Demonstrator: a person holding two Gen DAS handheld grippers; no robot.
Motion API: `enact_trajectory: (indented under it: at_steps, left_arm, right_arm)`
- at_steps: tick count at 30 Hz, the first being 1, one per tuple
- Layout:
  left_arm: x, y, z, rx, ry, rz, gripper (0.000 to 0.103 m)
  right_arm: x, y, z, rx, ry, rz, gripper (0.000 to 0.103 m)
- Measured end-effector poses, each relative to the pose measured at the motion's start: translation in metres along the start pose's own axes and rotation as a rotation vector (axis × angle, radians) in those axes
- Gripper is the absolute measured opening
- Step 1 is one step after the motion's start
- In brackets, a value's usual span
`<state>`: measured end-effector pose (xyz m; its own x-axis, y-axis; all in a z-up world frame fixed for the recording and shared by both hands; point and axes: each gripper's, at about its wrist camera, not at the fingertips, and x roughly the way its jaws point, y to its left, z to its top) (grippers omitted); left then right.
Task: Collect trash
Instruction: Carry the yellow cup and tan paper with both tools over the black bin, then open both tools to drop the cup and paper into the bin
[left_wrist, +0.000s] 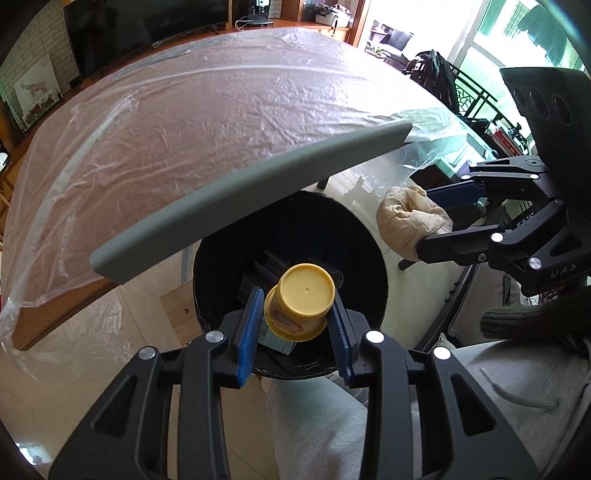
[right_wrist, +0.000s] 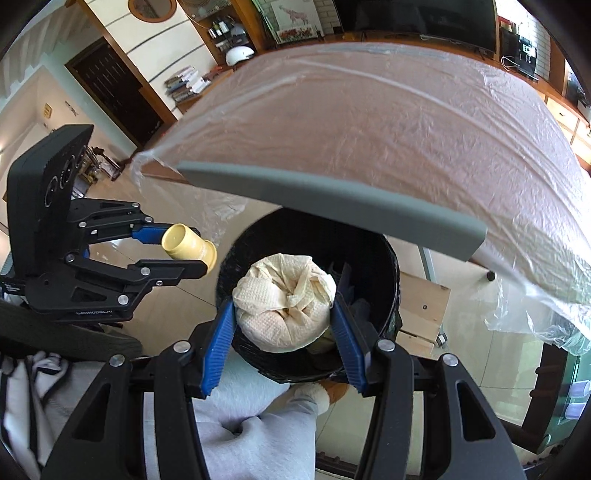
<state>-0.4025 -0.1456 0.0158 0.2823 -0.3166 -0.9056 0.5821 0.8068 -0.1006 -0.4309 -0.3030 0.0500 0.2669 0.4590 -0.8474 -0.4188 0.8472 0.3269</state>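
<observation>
Yellow plastic forms the small cup (left_wrist: 301, 301), which the left gripper (left_wrist: 295, 332) holds with its jaws clamped on opposite sides of the wall, base turned toward the camera and the cup suspended over the open mouth of the black bin (left_wrist: 373, 266). Judged by its thin wall and size, the cup is light and fairly stiff but smooth, so it could slip or rotate between the ribbed blue pads (left_wrist: 249, 328); a hold across the mid-wall, as here, appears sounder than one at the flared rim. The right gripper (right_wrist: 286, 325) has its jaws clamped on a crumpled paper towel wad (right_wrist: 284, 299), also held above the bin. The wad is soft, light and compressible; it probably yields under pressure and sheds loose folds, so the bulk of the ball is the part to take, not a trailing edge. Inside the bin, dark items and a printed card (left_wrist: 277, 341) lie at the bottom. Beyond the bin, the grey edge of the bench (left_wrist: 258, 192) runs across both views, its top covered with wrinkled clear plastic sheeting (left_wrist: 207, 110). Release of both items over the bin looks like the step in hand.
</observation>
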Motion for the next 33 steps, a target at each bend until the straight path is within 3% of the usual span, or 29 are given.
enact_trajectory:
  at_steps: [9,23,27,29,31,33]
  left_arm:
    - [0.032,0.0,-0.003,-0.019,0.055,0.03,0.036]
    - [0.052,0.0,0.001,-0.024,0.067,0.055,0.036]
    - [0.05,0.002,0.003,-0.028,0.039,-0.003,0.038]
    - [0.046,0.004,0.004,-0.048,0.019,-0.02,0.074]
    - [0.043,0.007,0.005,-0.064,0.002,-0.024,0.082]
    - [0.042,0.009,0.007,-0.071,0.013,-0.024,0.082]
  right_arm:
    - [0.035,-0.009,-0.003,0.032,0.042,-0.036,0.051]
    - [0.06,-0.017,-0.003,0.061,0.049,-0.07,0.051]
    - [0.063,-0.017,-0.005,0.068,0.049,-0.071,0.052]
    - [0.061,-0.018,-0.006,0.073,0.049,-0.068,0.068]
    - [0.056,-0.019,-0.007,0.079,0.037,-0.068,0.076]
    - [0.05,-0.02,-0.007,0.082,0.029,-0.076,0.077]
